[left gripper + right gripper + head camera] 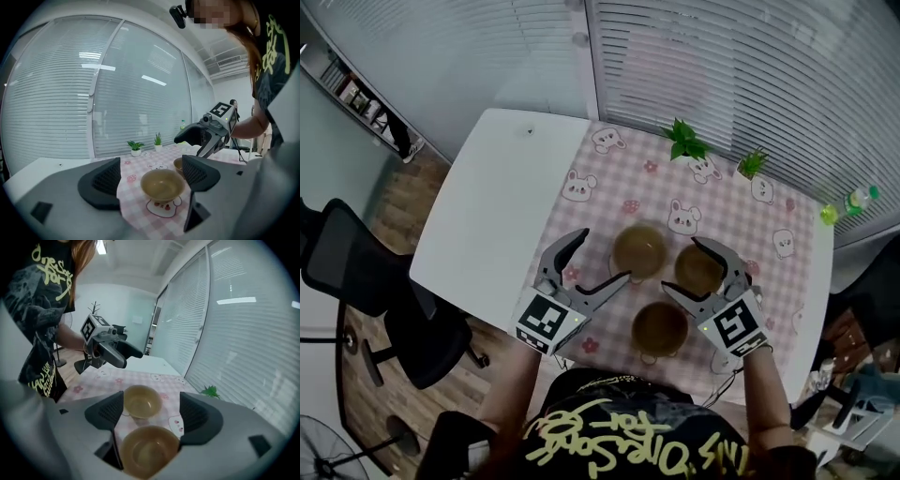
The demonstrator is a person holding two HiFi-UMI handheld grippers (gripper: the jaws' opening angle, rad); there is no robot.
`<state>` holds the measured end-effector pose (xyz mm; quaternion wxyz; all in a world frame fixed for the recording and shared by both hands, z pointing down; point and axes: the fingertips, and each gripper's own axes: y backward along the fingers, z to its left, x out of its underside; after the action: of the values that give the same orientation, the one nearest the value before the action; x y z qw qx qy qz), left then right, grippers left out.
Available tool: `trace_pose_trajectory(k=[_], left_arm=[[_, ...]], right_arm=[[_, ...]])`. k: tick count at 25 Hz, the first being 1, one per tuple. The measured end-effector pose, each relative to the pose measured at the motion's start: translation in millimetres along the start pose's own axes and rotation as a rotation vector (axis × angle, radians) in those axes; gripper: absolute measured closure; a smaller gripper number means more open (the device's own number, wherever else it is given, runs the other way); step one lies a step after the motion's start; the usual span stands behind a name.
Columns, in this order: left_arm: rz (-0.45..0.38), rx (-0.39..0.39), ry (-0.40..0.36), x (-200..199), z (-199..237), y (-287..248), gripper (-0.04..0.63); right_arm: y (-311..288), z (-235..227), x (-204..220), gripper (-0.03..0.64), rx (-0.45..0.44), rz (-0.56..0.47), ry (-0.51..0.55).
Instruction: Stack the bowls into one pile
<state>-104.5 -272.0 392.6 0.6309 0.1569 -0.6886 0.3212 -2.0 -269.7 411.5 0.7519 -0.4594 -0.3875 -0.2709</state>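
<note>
Three tan bowls stand apart on the pink checked cloth (609, 178): a far-left bowl (639, 249), a right bowl (698, 269) and a near bowl (660, 327). My left gripper (605, 254) is open just left of the far-left bowl (161, 183), which sits ahead of its jaws and is not touched. My right gripper (682, 265) is open and straddles the right bowl (149, 451), which lies low between its jaws; I see no pad pressing on it. Beyond it stands the far-left bowl (142, 401). In the left gripper view the right bowl (178, 164) is half hidden by a jaw.
Two small potted plants (684, 141) (752, 164) stand at the cloth's far edge. A green bottle (853, 202) is off to the far right. The white table (497, 206) extends left of the cloth. A black office chair (356, 272) stands left of the table.
</note>
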Motion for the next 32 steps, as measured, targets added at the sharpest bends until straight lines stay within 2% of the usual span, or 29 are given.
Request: trace_pose_trajectory(k=[8,13,17,26,32], left_arm=[[0.133,0.124,-0.012,44,-20,-8,0.164],[0.236,0.186,-0.057,73,-29,-15,0.155],[0.308,0.194,-0.087,93,-30,-23,0.155],[0.402,0.184,-0.12,110,-24,-36,0.156],[0.421,0.186,-0.151,109,-24,-44,0.161]], right_arm=[[-30,14,33,0.247,-0.167,0.183,0.077],[-44,20,49,0.247,-0.217,0.282,0.109],[-54,24,61,0.247,-0.256,0.357,0.109],[-65,21,79,0.247,-0.305,0.476,0.096],[-72,25,80,0.247,-0.302,0.48,0.112]])
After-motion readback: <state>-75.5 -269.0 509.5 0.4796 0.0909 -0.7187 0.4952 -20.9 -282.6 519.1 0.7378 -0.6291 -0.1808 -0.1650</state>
